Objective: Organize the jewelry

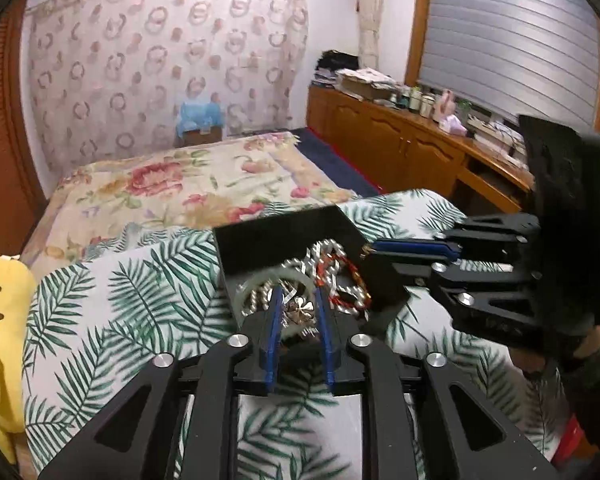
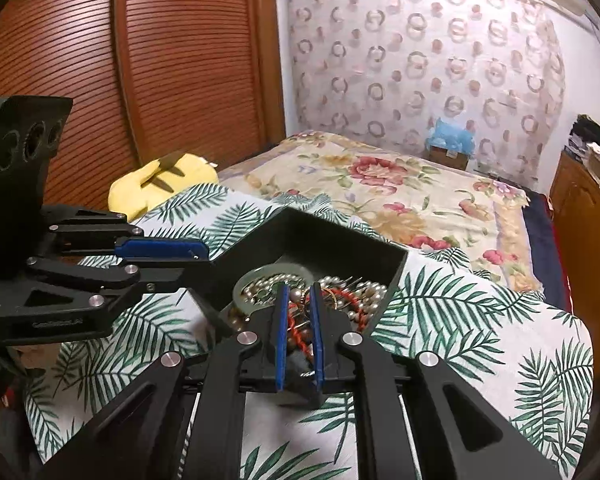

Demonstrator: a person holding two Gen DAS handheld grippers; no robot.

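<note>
A black open box (image 1: 284, 240) (image 2: 340, 240) of tangled jewelry sits on a palm-leaf cloth. It holds a pale green bangle (image 1: 272, 278) (image 2: 276, 270), pearl strands (image 1: 332, 260) (image 2: 364, 292) and a red bead bracelet (image 1: 340, 276) (image 2: 340, 300). My left gripper (image 1: 298, 296) (image 2: 204, 250) hangs over the box's near edge, jaws slightly apart around a small silver flower charm (image 1: 300, 312). My right gripper (image 2: 299, 290) (image 1: 366, 254) reaches into the box from the other side, jaws narrowly apart around the red bracelet and pearls.
The palm-leaf cloth (image 1: 140, 320) (image 2: 480, 320) covers the surface under the box. A floral bed (image 1: 204, 184) (image 2: 400, 200) lies behind. A yellow plush (image 1: 0, 320) (image 2: 160, 184) sits at the left. A wooden sideboard (image 1: 400, 140) with clutter runs along the right.
</note>
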